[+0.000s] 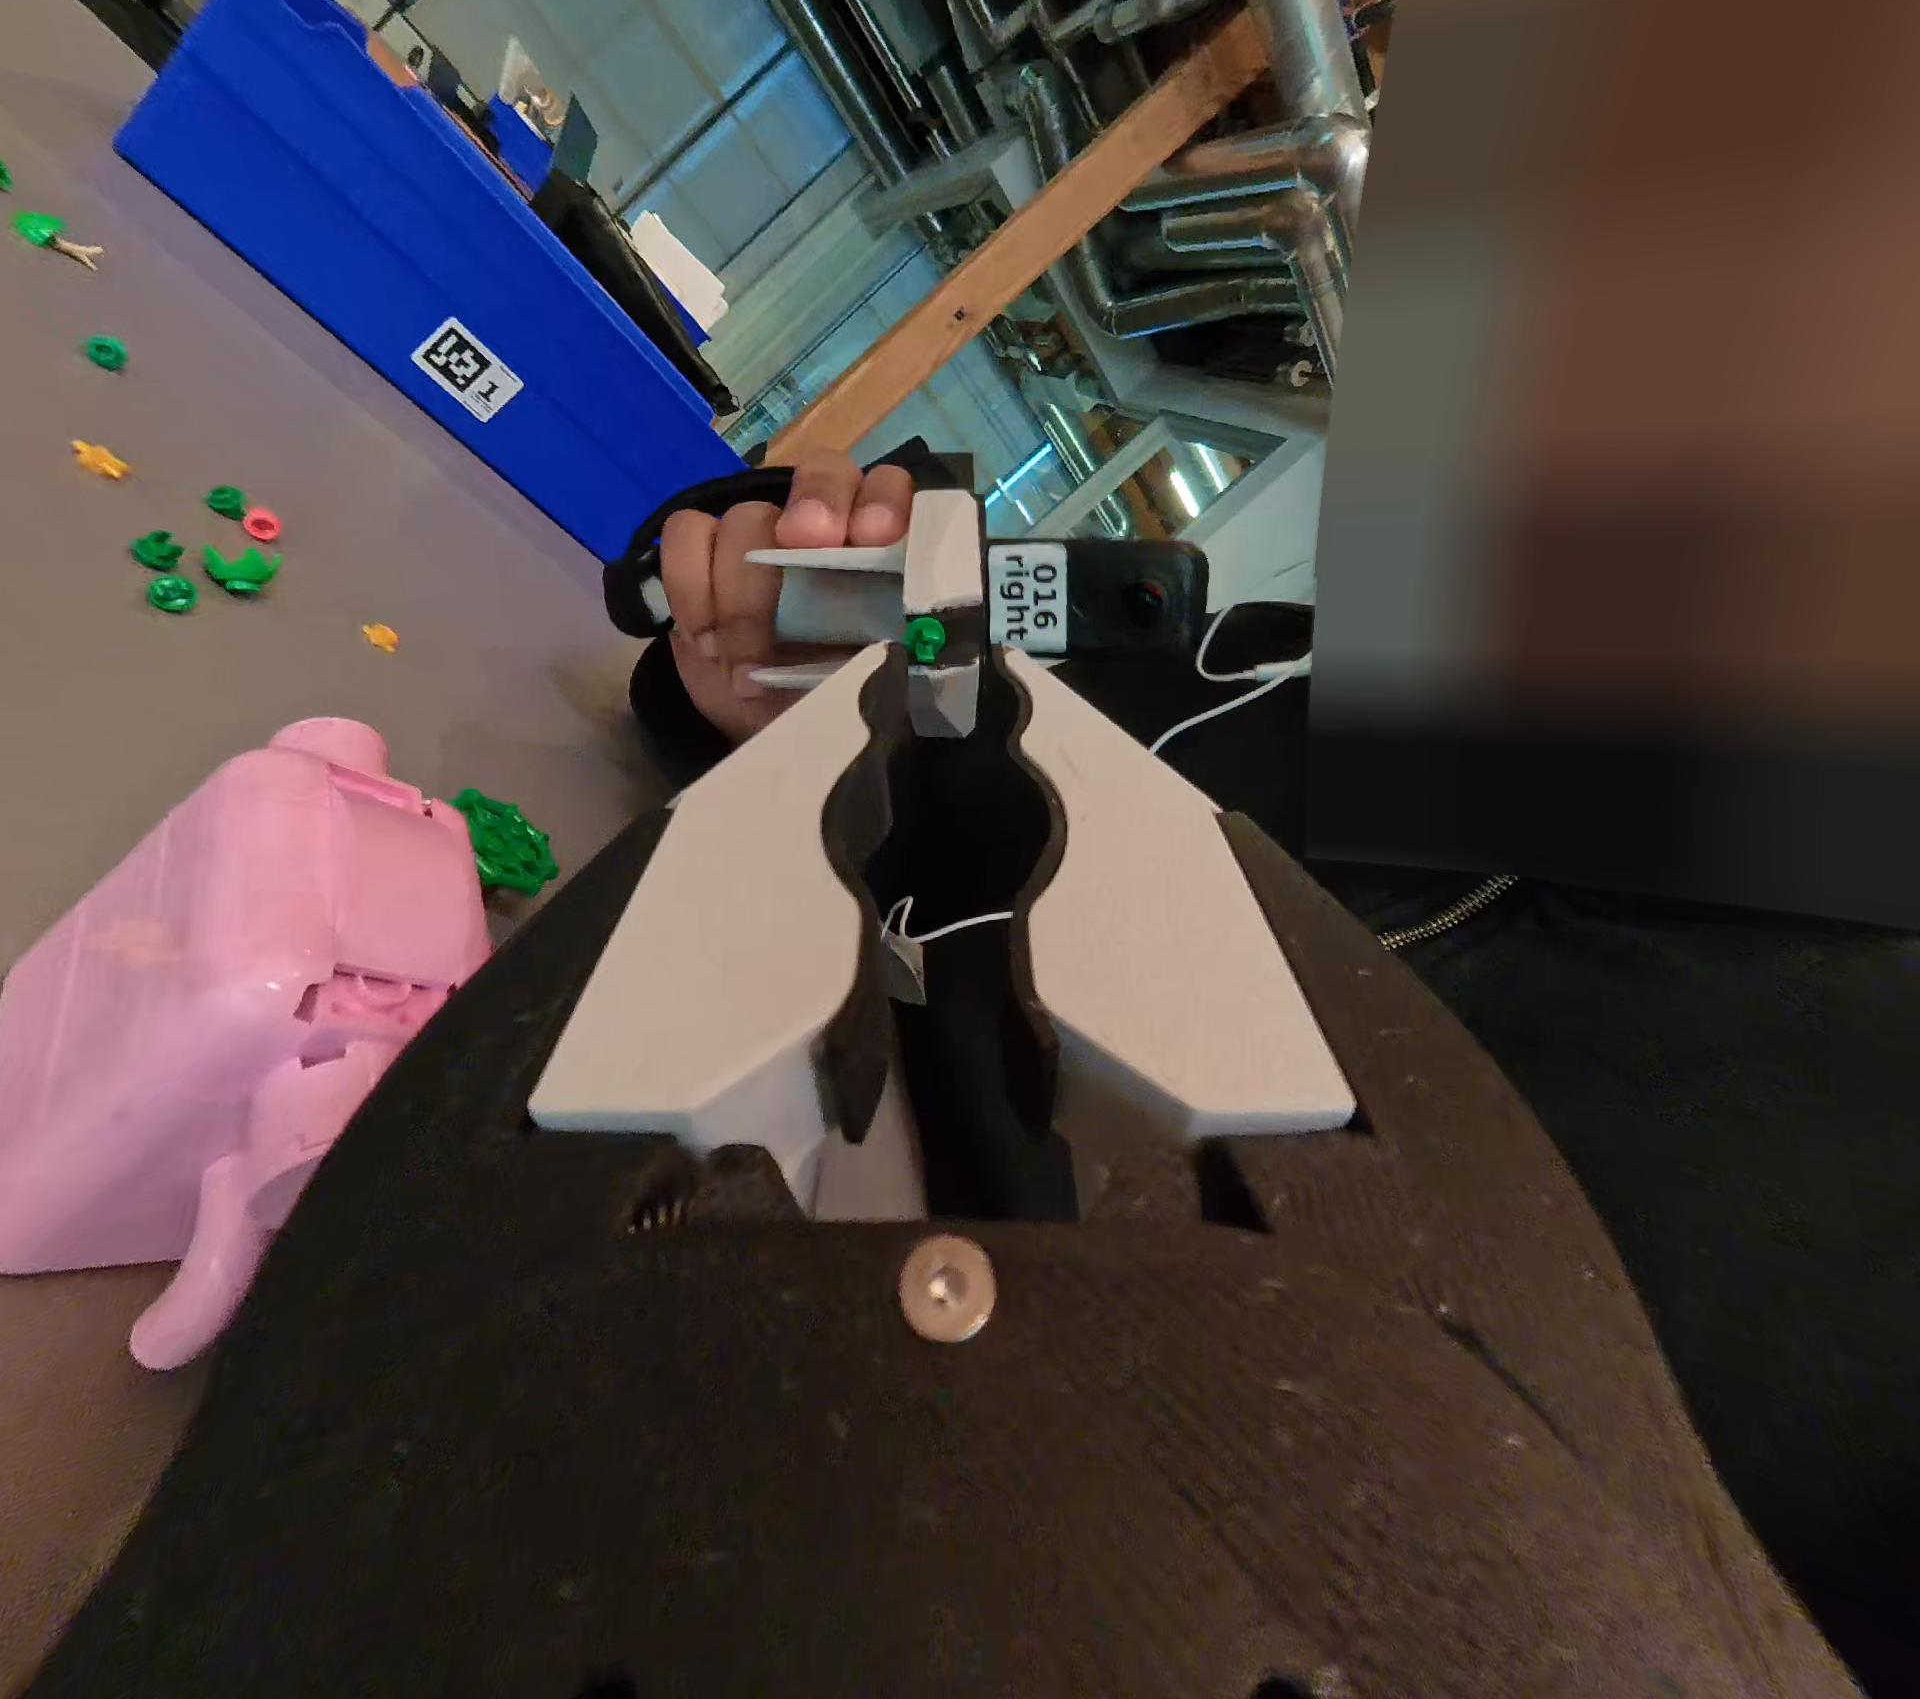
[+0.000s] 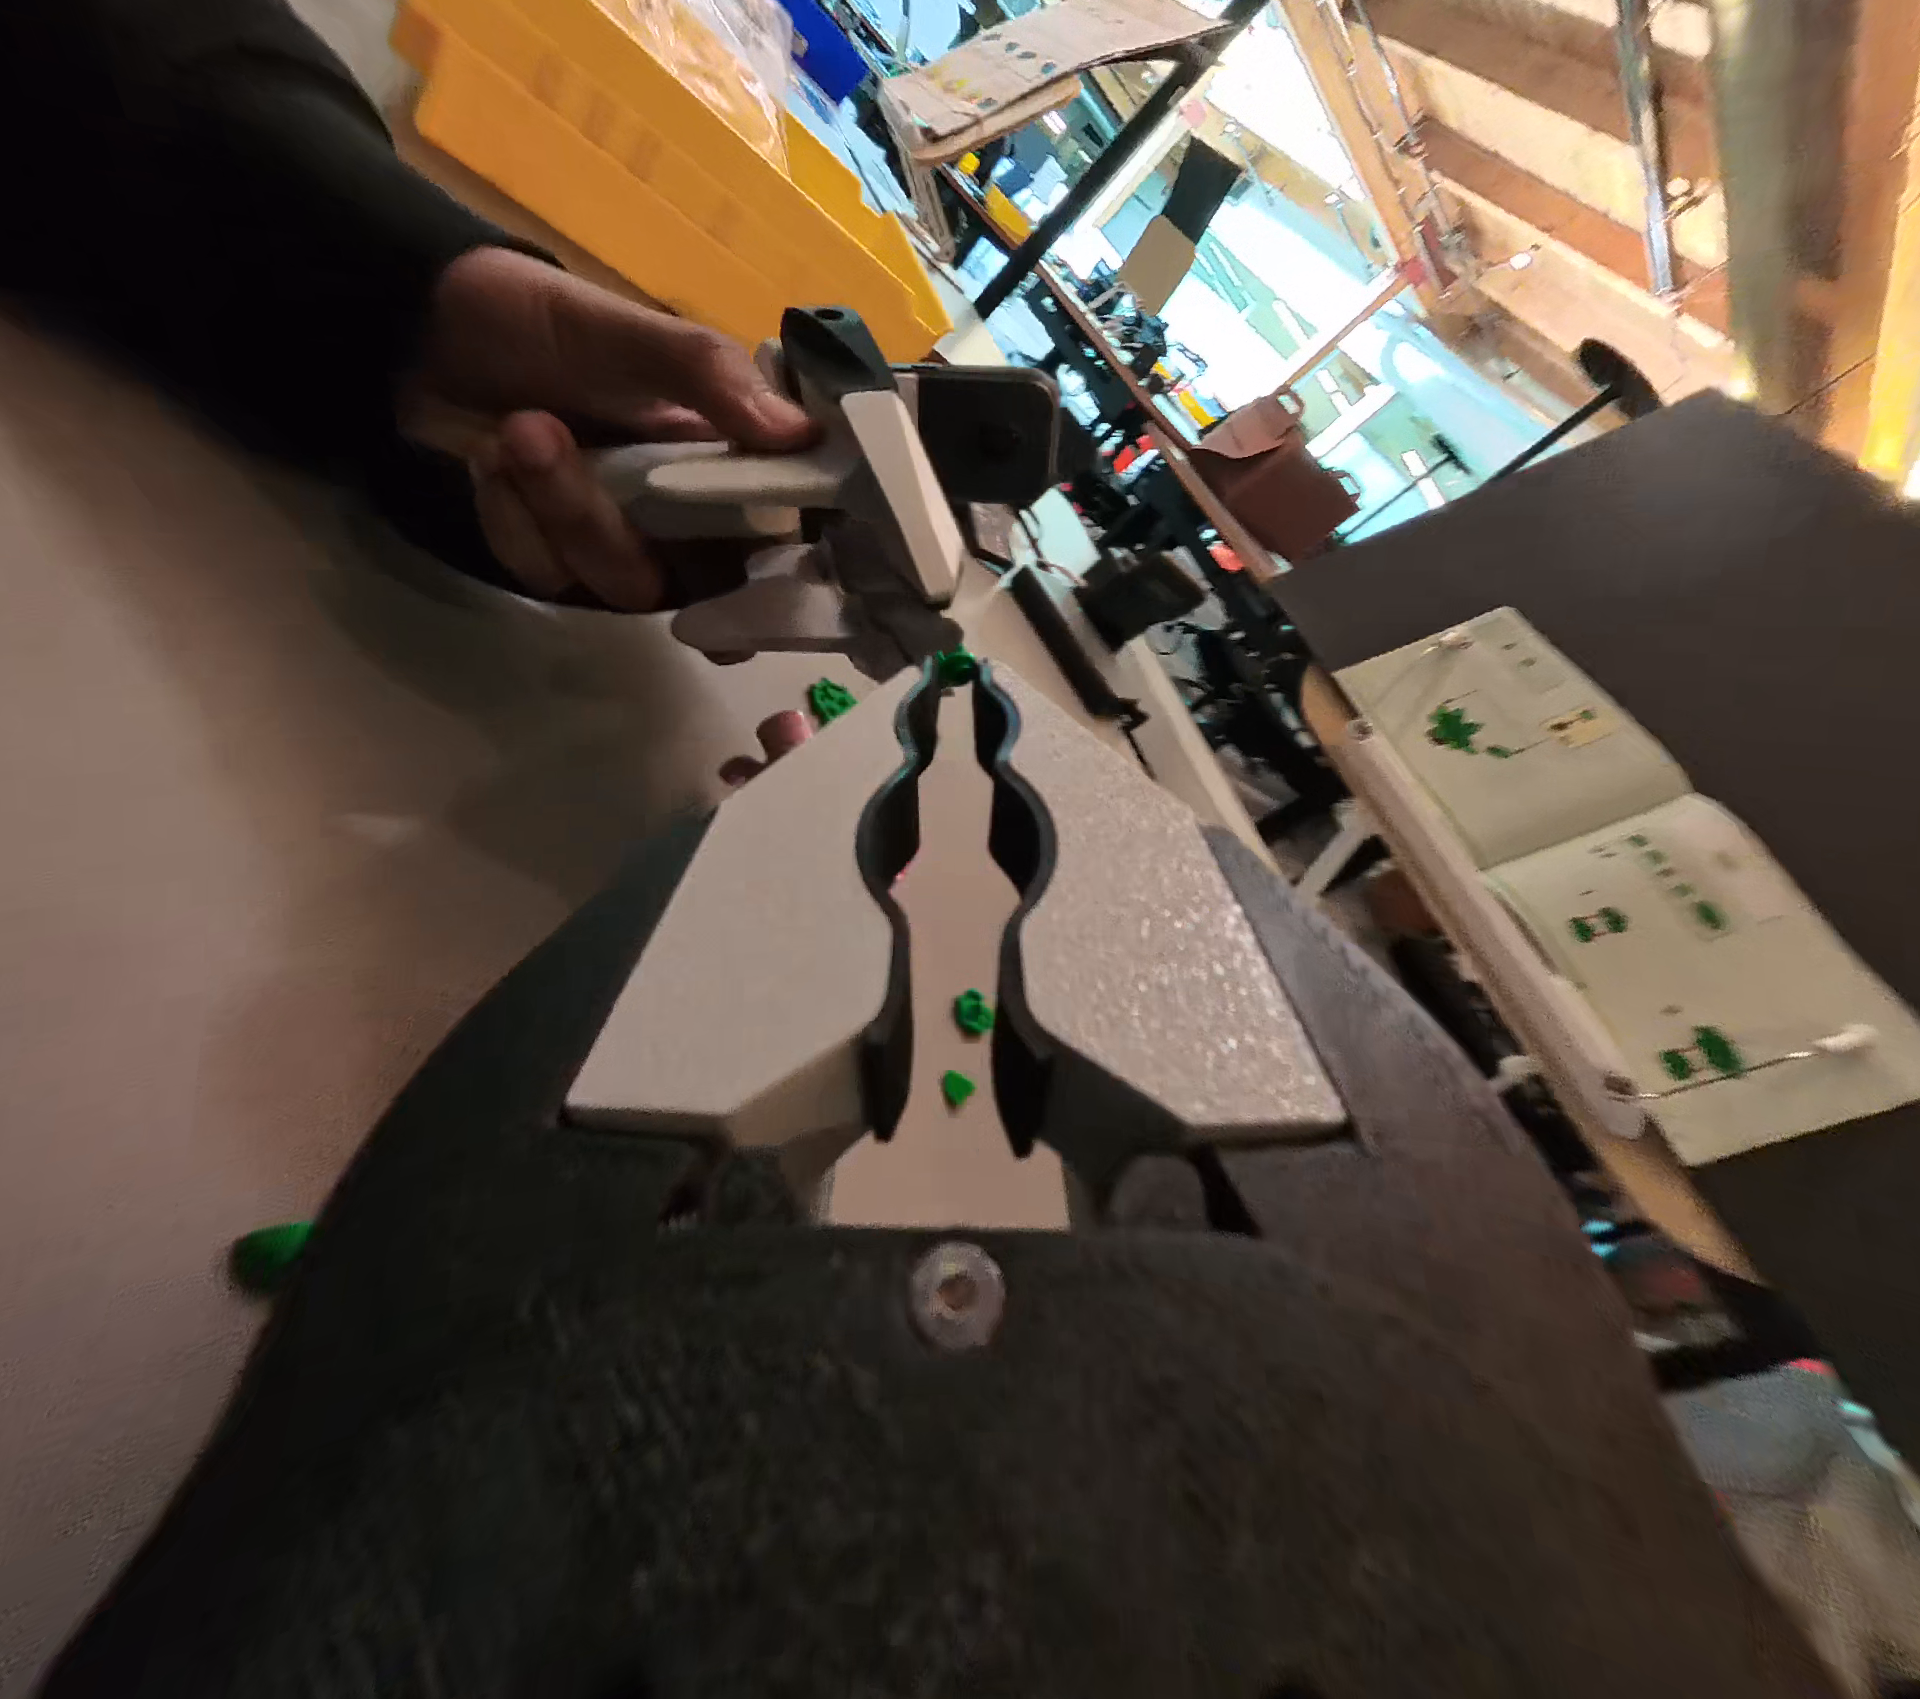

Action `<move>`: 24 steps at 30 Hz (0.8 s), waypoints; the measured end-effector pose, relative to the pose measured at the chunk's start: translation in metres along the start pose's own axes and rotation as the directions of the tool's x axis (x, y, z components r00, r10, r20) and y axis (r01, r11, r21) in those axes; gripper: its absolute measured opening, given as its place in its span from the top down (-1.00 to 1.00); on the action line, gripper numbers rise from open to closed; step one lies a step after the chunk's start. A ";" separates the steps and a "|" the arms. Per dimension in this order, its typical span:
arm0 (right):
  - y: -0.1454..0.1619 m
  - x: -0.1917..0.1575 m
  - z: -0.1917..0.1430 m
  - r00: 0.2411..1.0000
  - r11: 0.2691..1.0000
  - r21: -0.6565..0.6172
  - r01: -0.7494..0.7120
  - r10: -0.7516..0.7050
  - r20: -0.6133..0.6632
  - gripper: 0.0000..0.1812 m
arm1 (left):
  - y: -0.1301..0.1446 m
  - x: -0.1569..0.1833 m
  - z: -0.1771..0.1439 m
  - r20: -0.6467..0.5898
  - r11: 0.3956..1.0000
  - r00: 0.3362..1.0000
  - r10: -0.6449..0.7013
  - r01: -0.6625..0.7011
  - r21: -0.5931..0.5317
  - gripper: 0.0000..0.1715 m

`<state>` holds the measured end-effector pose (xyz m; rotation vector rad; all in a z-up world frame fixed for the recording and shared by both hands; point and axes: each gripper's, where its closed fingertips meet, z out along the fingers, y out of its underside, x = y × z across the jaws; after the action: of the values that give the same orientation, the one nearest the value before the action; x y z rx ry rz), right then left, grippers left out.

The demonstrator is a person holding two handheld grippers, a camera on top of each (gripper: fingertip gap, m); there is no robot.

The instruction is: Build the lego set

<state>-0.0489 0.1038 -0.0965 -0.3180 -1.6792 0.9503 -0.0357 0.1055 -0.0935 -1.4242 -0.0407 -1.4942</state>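
My right gripper (image 2: 956,675) is shut on a small green Lego piece (image 2: 956,665) at its very tips, held above the table. The same piece (image 1: 923,639) shows in the left wrist view, pinched between the right gripper's fingers, which point toward me. My left gripper (image 1: 942,654) meets it tip to tip. Its jaws stand a narrow gap apart, one on each side of the piece and of the right gripper's lower fingertip, and I see nothing clamped between them. Loose green pieces (image 1: 239,567) lie on the grey table (image 1: 343,693).
A pink plastic case (image 1: 239,974) lies close on the left, with a green leafy piece (image 1: 504,839) beside it. A blue bin (image 1: 395,226) stands behind. Yellow bins (image 2: 644,174) are at the back. An open instruction booklet (image 2: 1621,870) lies on the right. Green pieces (image 2: 971,1012) lie below the right gripper. The tips of both grippers are at nearly the same place.
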 end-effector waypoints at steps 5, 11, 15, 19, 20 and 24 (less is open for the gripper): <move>-0.001 -0.005 0.002 0.990 0.990 -0.025 0.136 -0.137 -0.035 0.95 | -0.003 -0.003 -0.003 0.022 1.000 1.000 0.012 -0.012 0.013 0.98; -0.002 -0.005 0.002 0.985 0.985 -0.040 0.167 -0.169 -0.046 0.96 | -0.001 -0.003 -0.002 0.042 0.999 0.998 0.047 -0.047 -0.002 0.98; -0.003 -0.005 0.002 0.983 0.984 -0.044 0.175 -0.178 -0.055 0.95 | -0.002 -0.002 -0.002 0.046 0.998 0.997 0.066 -0.066 0.000 0.99; -0.003 -0.005 0.002 0.985 0.986 -0.042 0.163 -0.165 -0.052 0.95 | -0.002 -0.001 -0.002 0.046 0.997 0.996 0.077 -0.077 -0.002 1.00; -0.003 -0.005 0.002 0.987 0.988 -0.039 0.152 -0.154 -0.049 0.96 | -0.002 -0.001 -0.002 0.047 0.997 0.996 0.082 -0.082 -0.003 1.00; -0.005 -0.005 0.001 0.992 0.993 -0.022 0.115 -0.116 -0.042 0.95 | 0.000 0.000 -0.001 0.037 0.997 0.996 0.079 -0.078 -0.013 1.00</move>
<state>-0.0472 0.0974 -0.0964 -0.2498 -1.6505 0.8361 -0.0367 0.1044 -0.0935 -1.4470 0.0002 -1.4053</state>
